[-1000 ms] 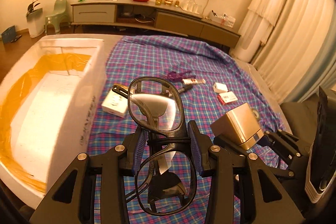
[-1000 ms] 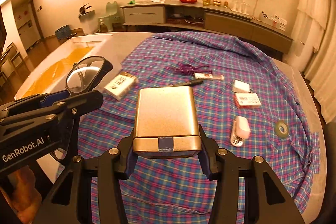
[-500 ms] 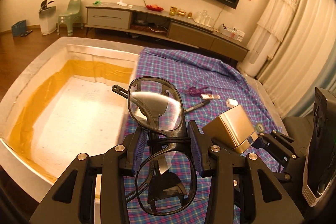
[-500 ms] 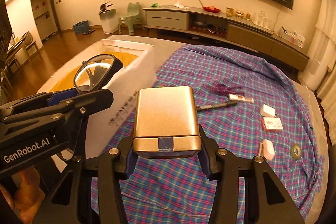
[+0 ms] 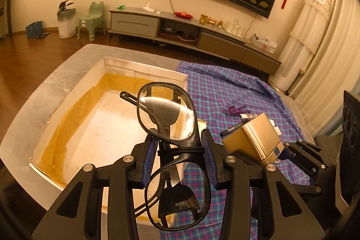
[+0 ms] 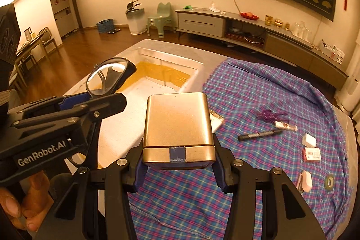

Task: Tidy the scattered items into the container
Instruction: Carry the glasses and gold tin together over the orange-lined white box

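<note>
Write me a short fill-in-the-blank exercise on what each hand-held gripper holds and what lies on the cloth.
1. The left hand-held gripper is shut on a pair of black-framed ____.
2. The right hand-held gripper clamps a ____-coloured rectangular metal tin.
3. The white foam container has ____ tape lining its inner walls.
4. A black marker pen lies on the purple ____ cloth.

Missing words: glasses; gold; yellow; checked
</note>
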